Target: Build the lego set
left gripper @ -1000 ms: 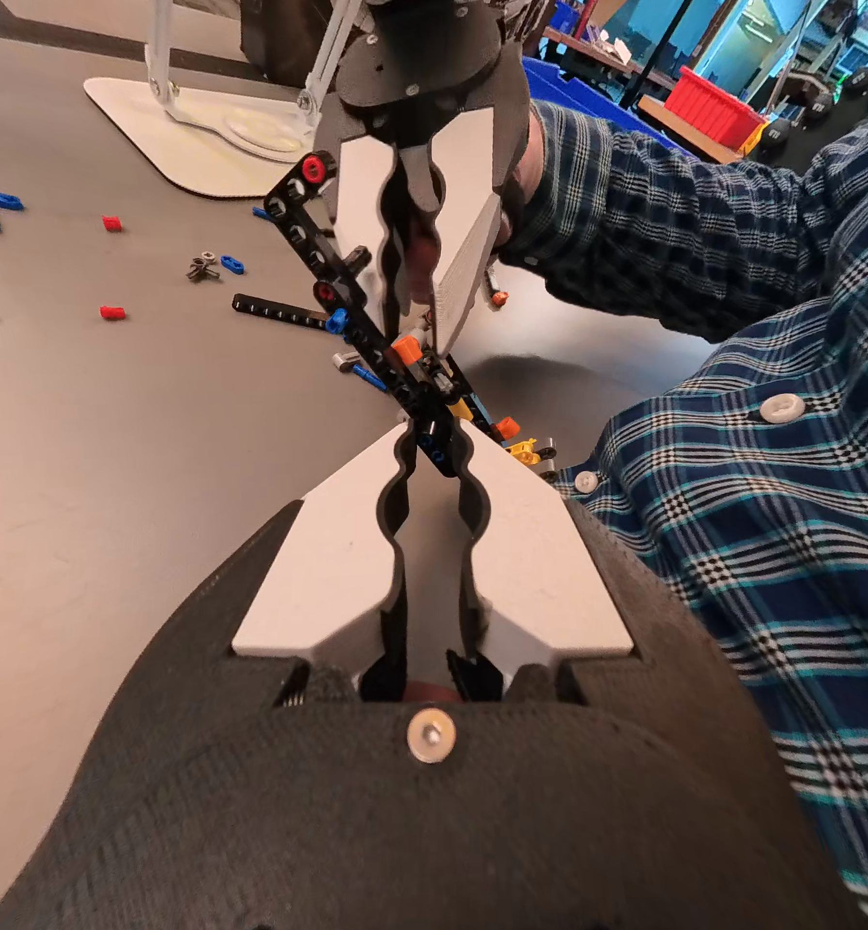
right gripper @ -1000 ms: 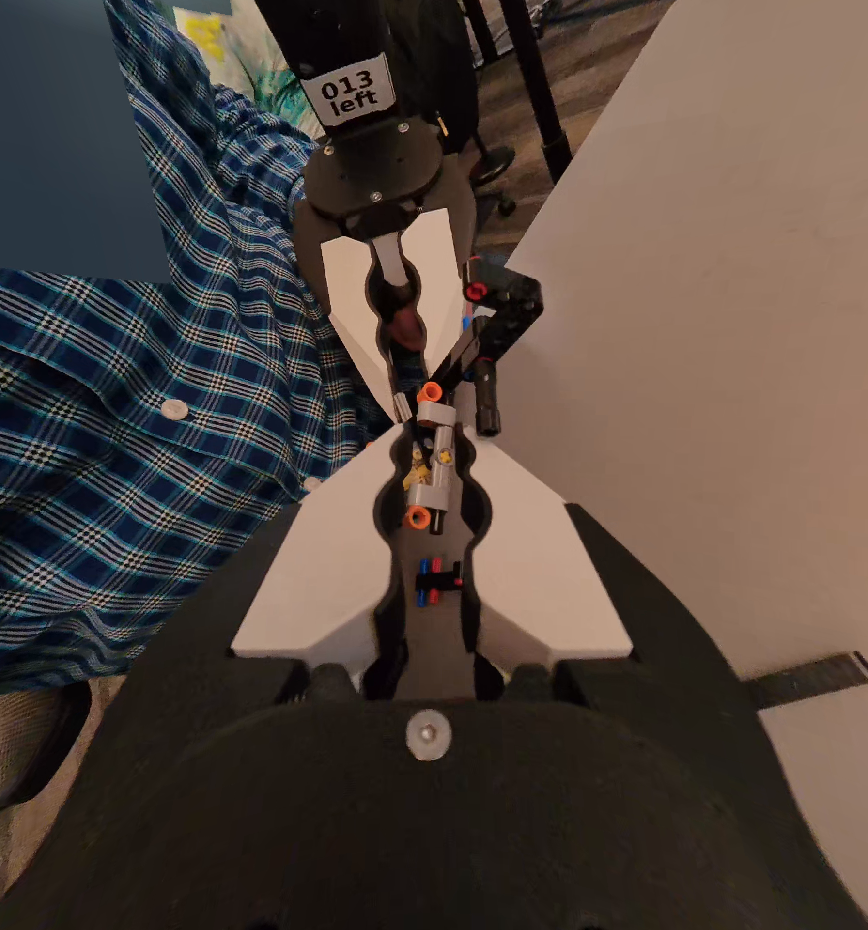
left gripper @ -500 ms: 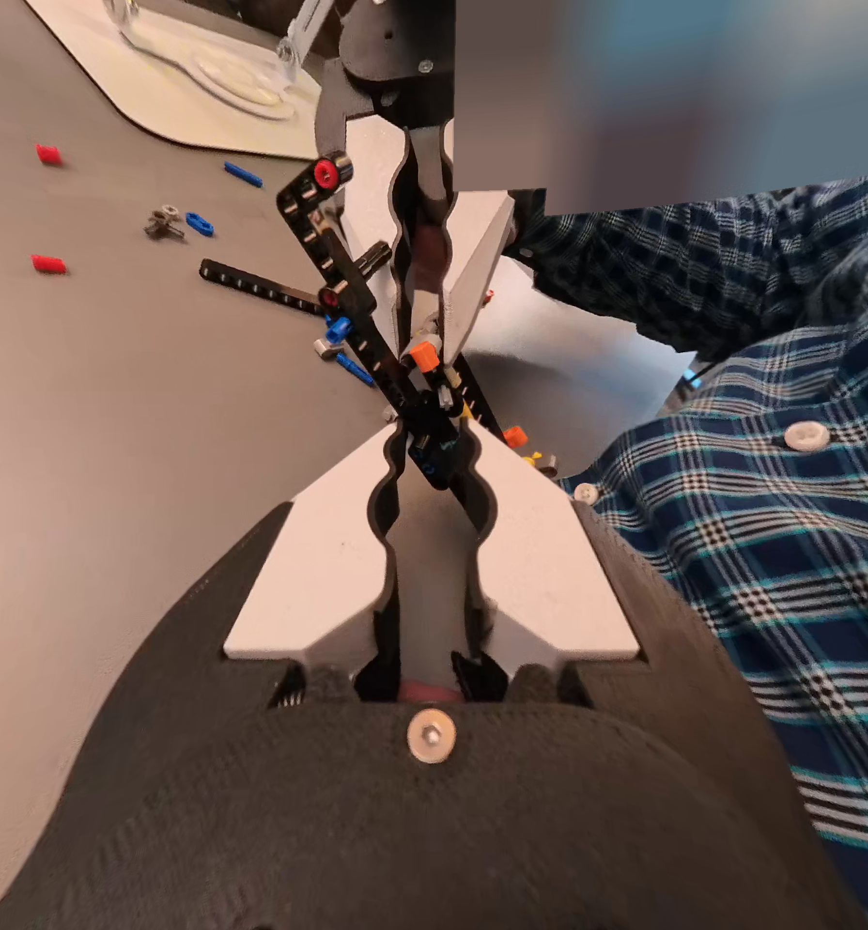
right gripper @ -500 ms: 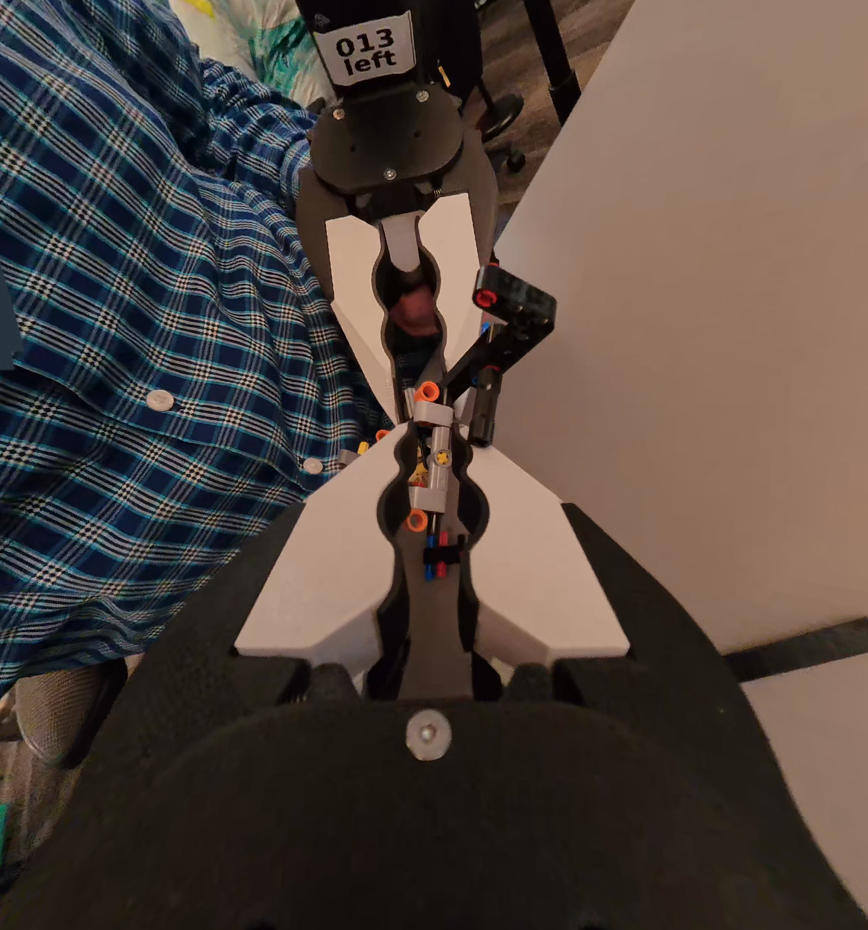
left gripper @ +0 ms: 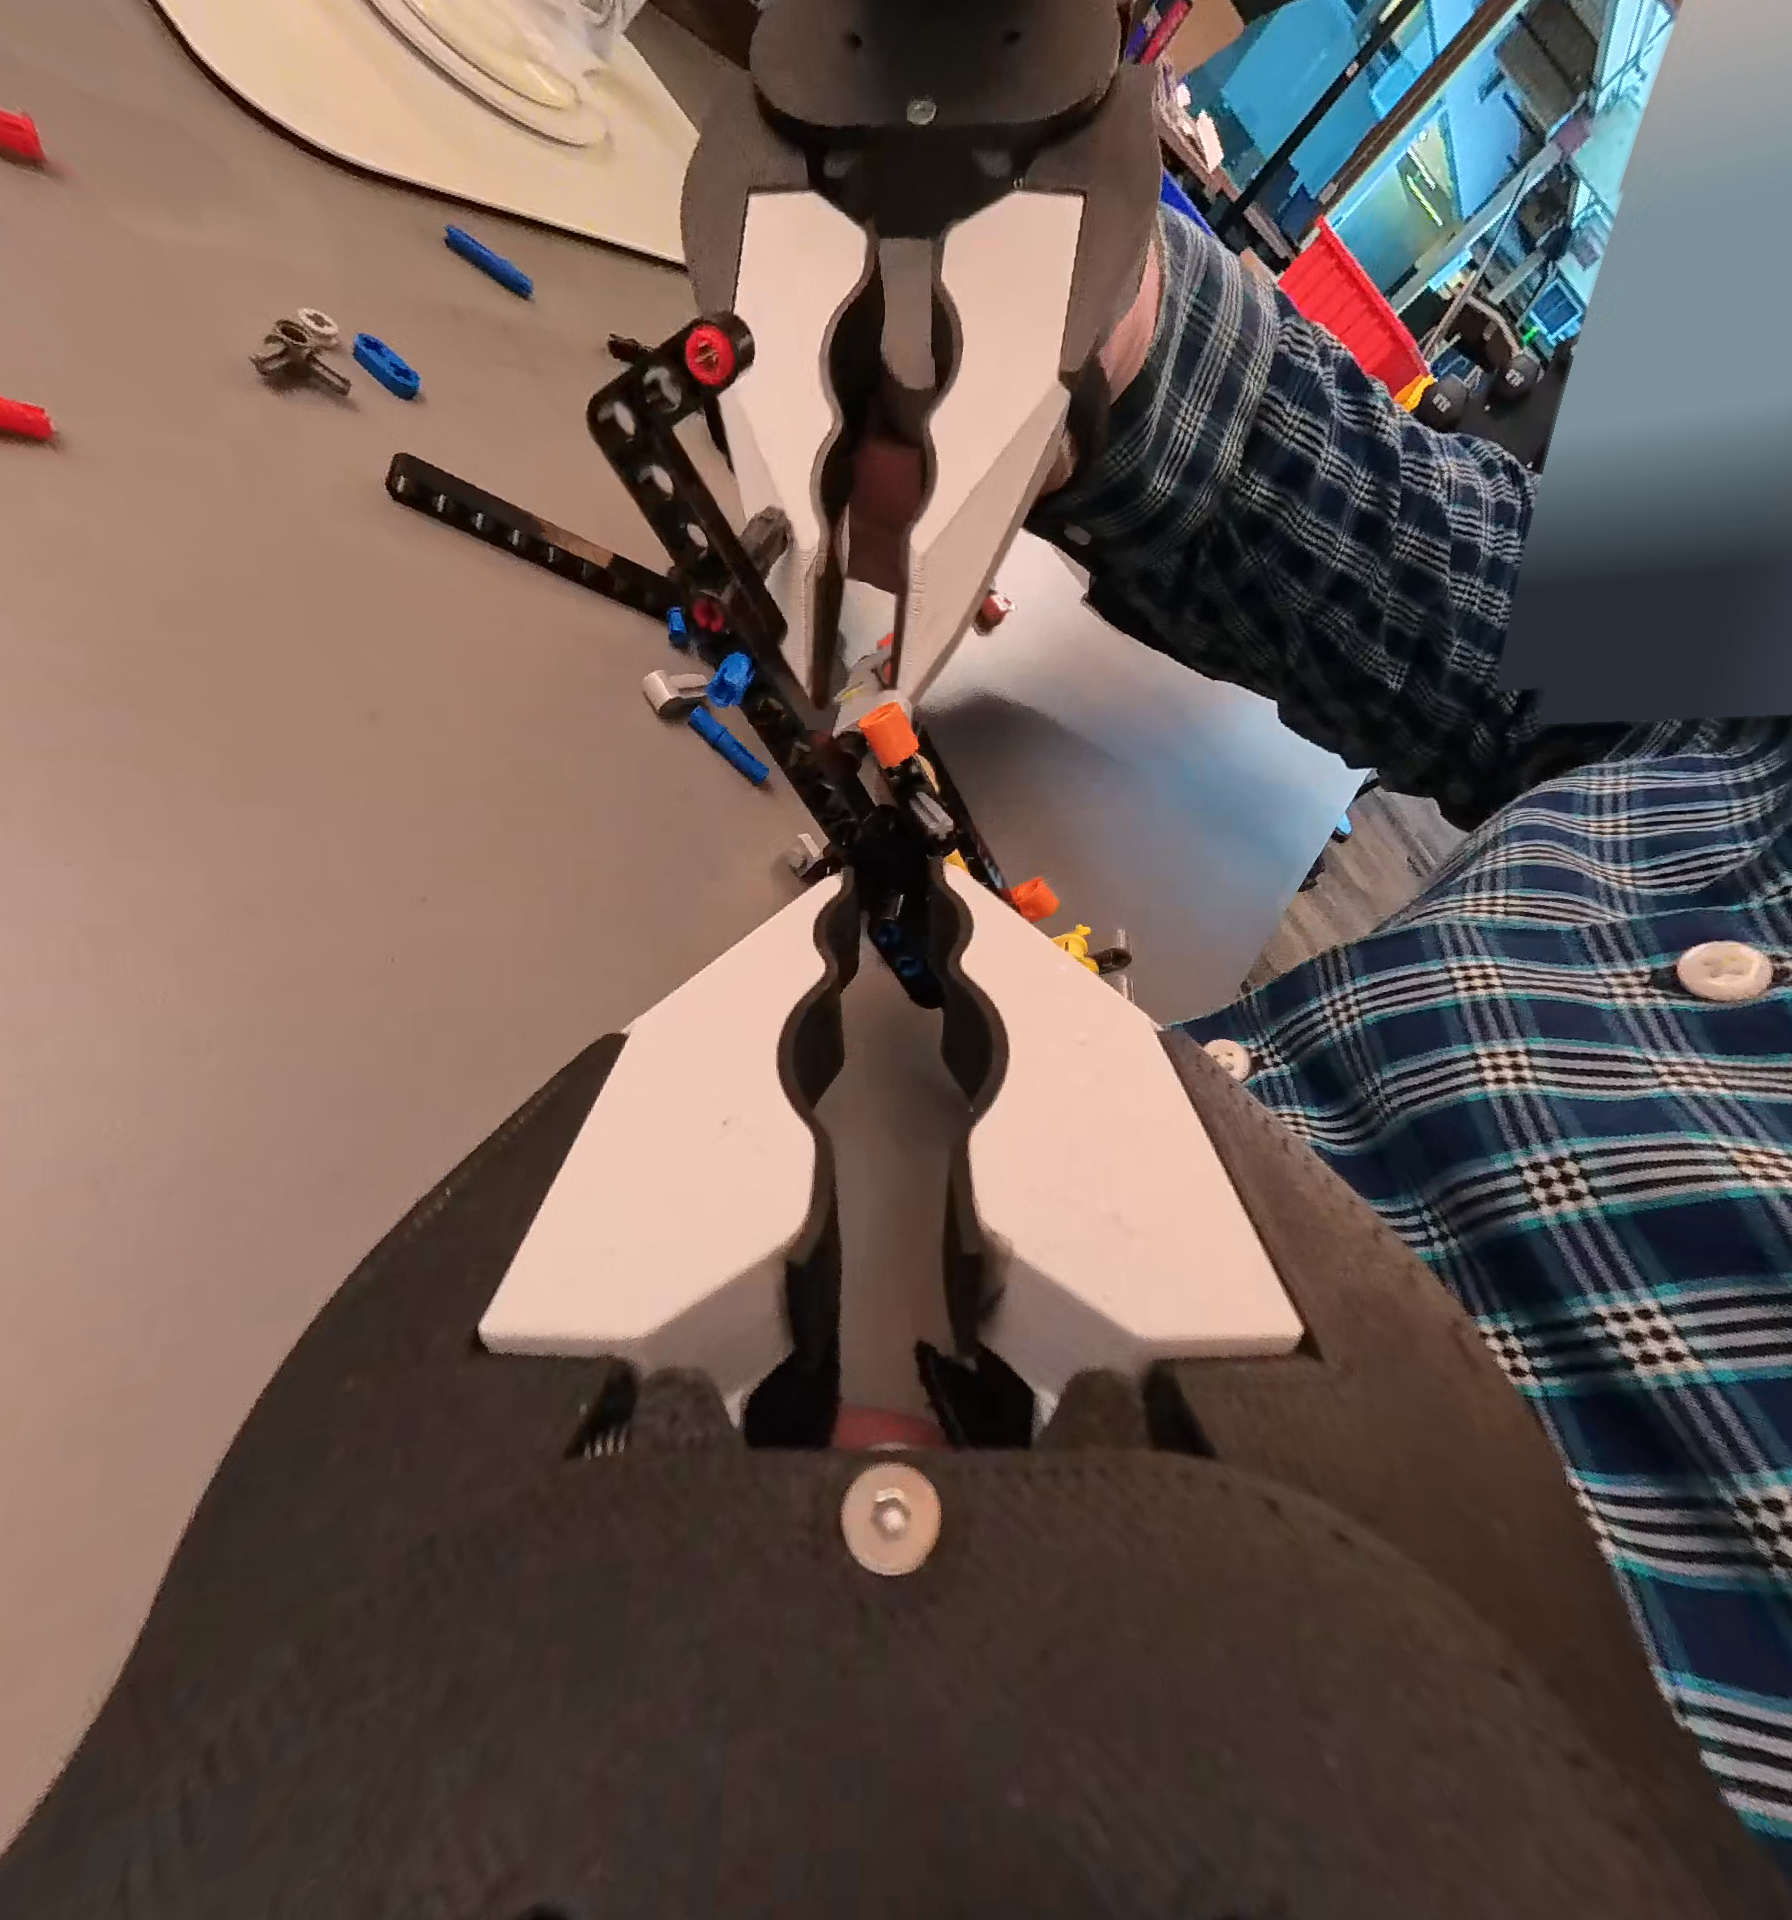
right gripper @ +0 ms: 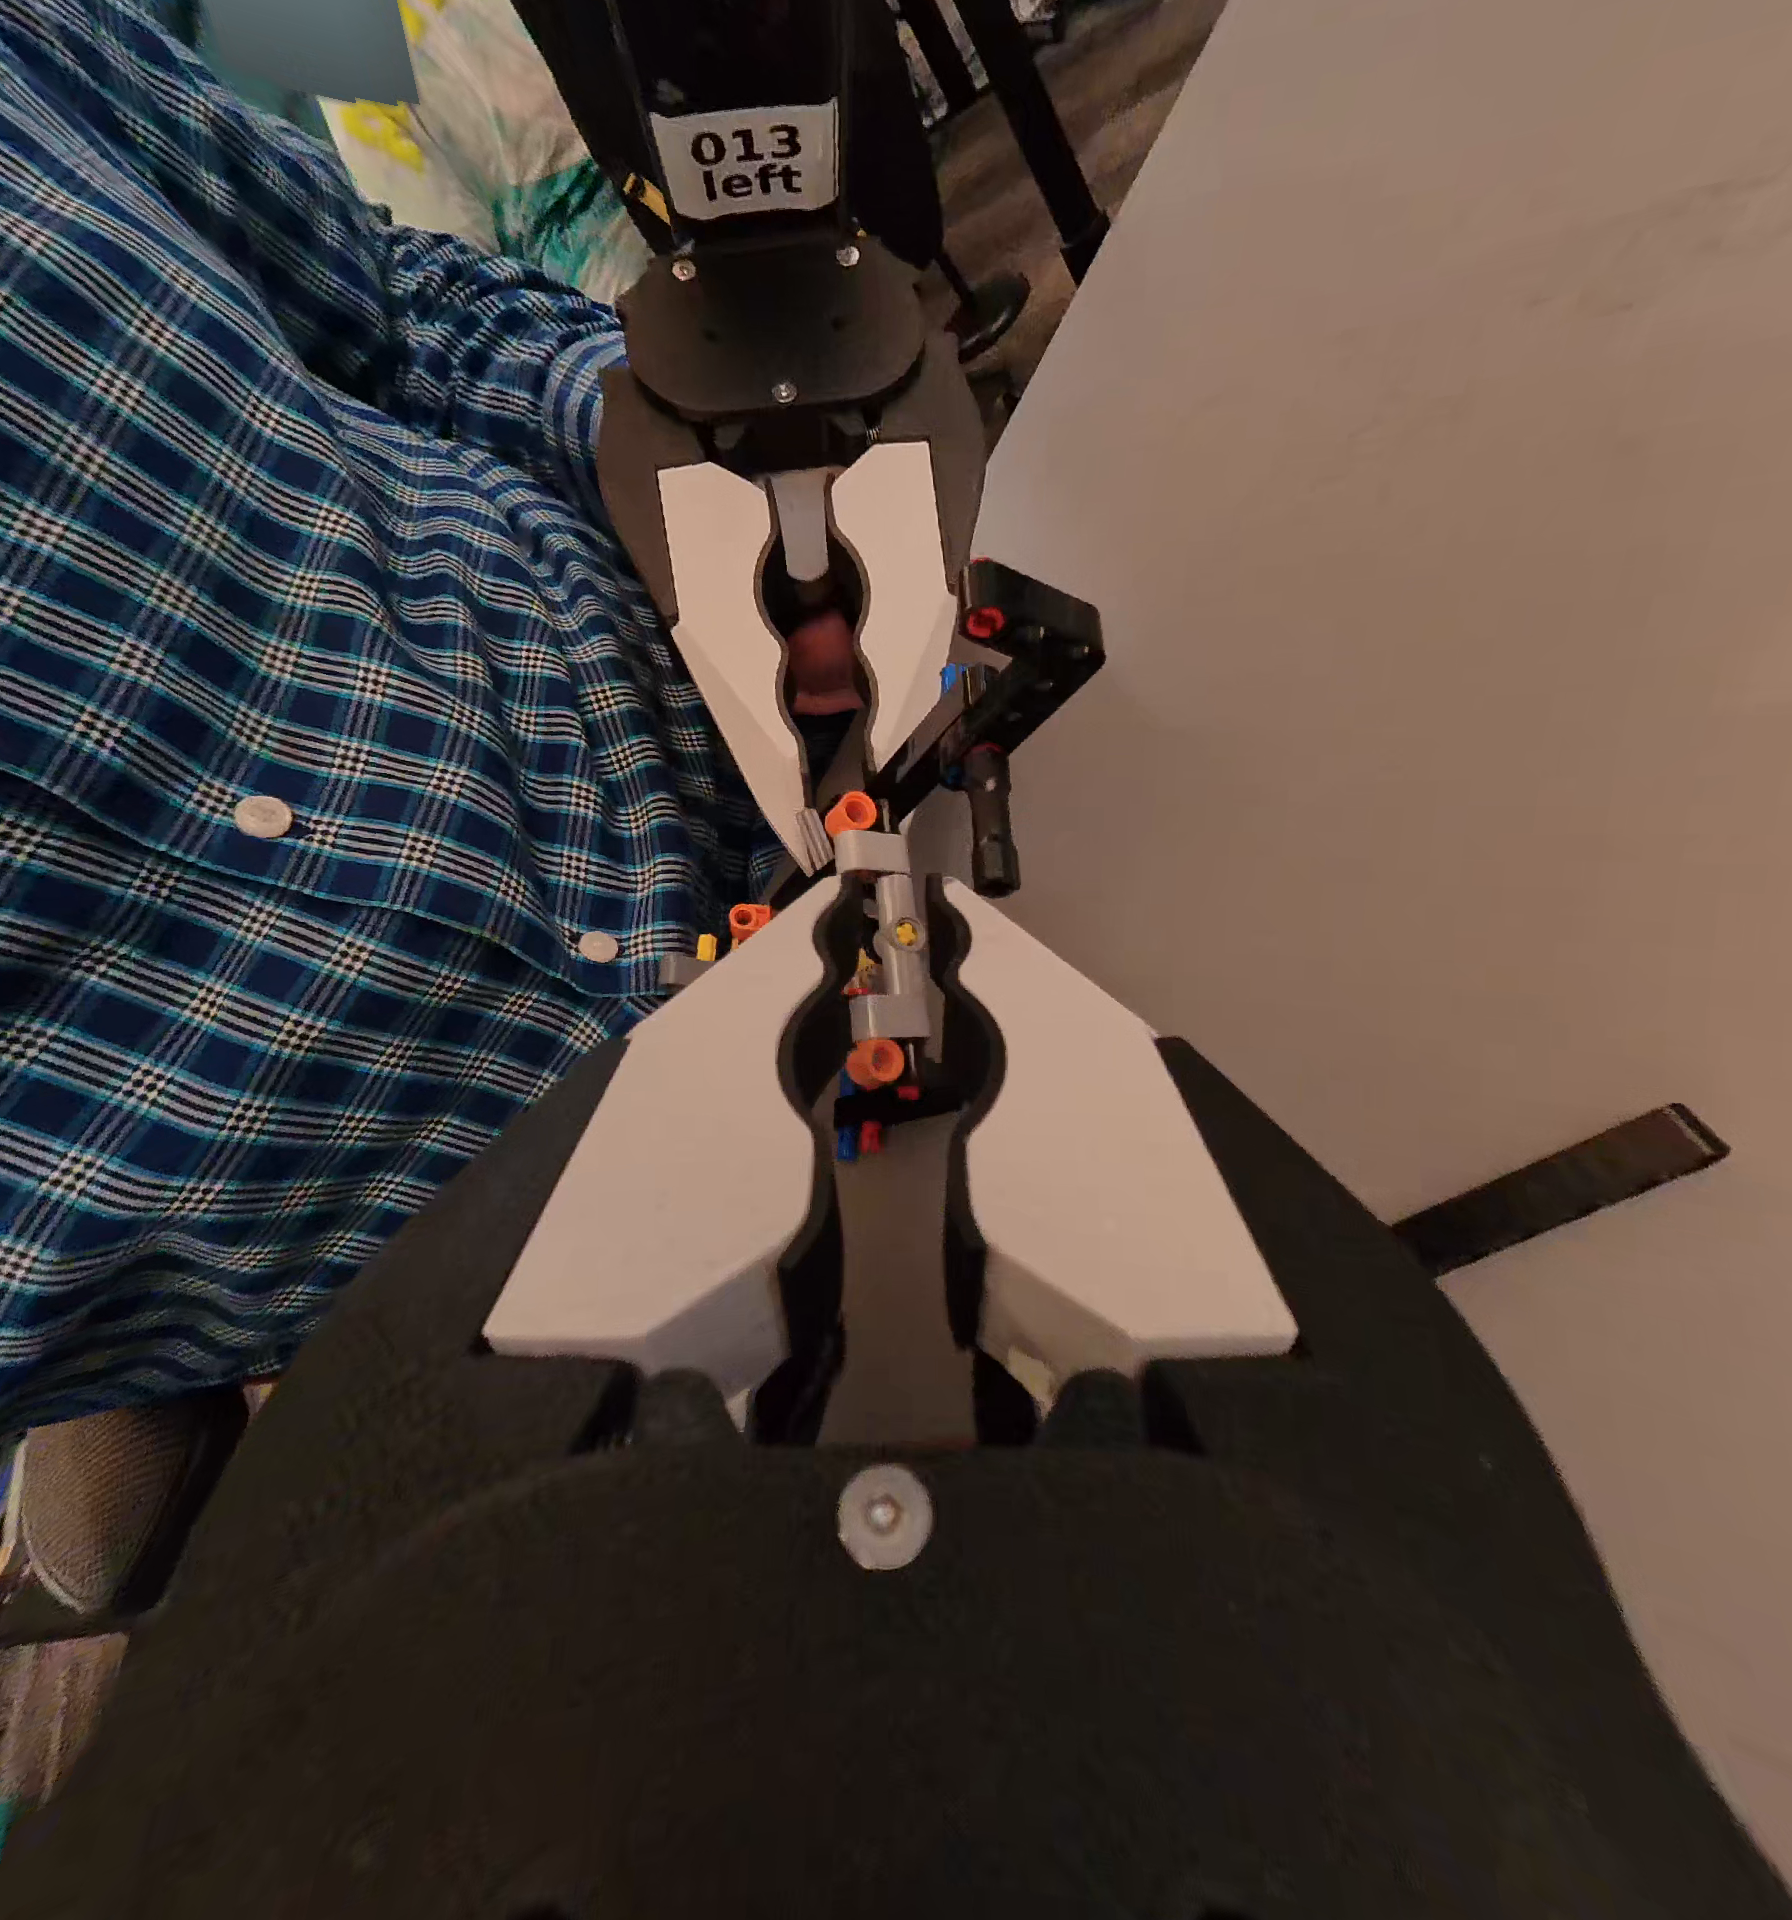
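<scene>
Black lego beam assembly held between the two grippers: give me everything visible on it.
The black lego beam assembly is glossy plastic: a long holed beam with a bent top end carrying a red pin. Blue pins, a grey connector with orange bushes and a black axle stub are attached along it. It hangs tilted in the air above the grey table. The left gripper has its jaws shut on the lower end; the right gripper pinches the grey and orange part at mid-length.
</scene>
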`<state>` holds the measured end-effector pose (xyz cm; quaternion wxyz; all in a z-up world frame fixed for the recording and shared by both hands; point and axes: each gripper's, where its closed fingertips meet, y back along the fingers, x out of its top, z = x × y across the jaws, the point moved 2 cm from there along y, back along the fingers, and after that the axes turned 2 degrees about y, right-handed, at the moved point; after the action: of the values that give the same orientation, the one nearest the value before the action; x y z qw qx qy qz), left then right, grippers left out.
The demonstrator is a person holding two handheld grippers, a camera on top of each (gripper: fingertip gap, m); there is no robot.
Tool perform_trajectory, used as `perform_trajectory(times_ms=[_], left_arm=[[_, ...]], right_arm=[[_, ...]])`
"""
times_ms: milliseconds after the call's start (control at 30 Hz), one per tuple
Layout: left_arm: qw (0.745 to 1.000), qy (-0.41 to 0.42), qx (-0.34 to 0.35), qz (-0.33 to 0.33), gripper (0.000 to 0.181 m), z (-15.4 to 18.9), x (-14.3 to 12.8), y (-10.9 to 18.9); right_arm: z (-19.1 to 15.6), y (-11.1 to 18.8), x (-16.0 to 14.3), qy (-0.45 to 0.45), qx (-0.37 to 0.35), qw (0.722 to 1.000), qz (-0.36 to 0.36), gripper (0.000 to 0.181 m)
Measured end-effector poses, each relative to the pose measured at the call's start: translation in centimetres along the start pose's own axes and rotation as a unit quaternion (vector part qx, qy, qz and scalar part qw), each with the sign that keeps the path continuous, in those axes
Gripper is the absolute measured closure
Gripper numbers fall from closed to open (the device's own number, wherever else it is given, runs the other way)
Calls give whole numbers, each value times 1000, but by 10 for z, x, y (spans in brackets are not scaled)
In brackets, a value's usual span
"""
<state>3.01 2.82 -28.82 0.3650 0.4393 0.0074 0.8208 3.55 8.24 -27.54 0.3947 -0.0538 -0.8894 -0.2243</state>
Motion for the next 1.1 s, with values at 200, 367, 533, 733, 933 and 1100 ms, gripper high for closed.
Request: perform_trajectory(times_ms=[200,367,533,733,933,1100], left_arm=[[1000,5,-7,2,171,0,1,0],[1000,9,-16,1,171,1,1,1],[1000,-1,-5,-7,166,1,-1,-2],[1000,14,-1,4,162,3,-1,-5],[999,31,-6,23,170,3,-3,5],[999,48,-2,20,172,-1,-3,6]], right_arm=[[2,-2,-1,-13,-1,1000,20,169],[-1,-2,0,-17,23,999,29,176],[-2,-3,-4,-24,37,999,27,177],[-4,-3,-5,-18,35,999,32,177],[-5,-6,-4,-14,40,999,33,177],[-4,-7,-5,-13,39,999,28,177]])
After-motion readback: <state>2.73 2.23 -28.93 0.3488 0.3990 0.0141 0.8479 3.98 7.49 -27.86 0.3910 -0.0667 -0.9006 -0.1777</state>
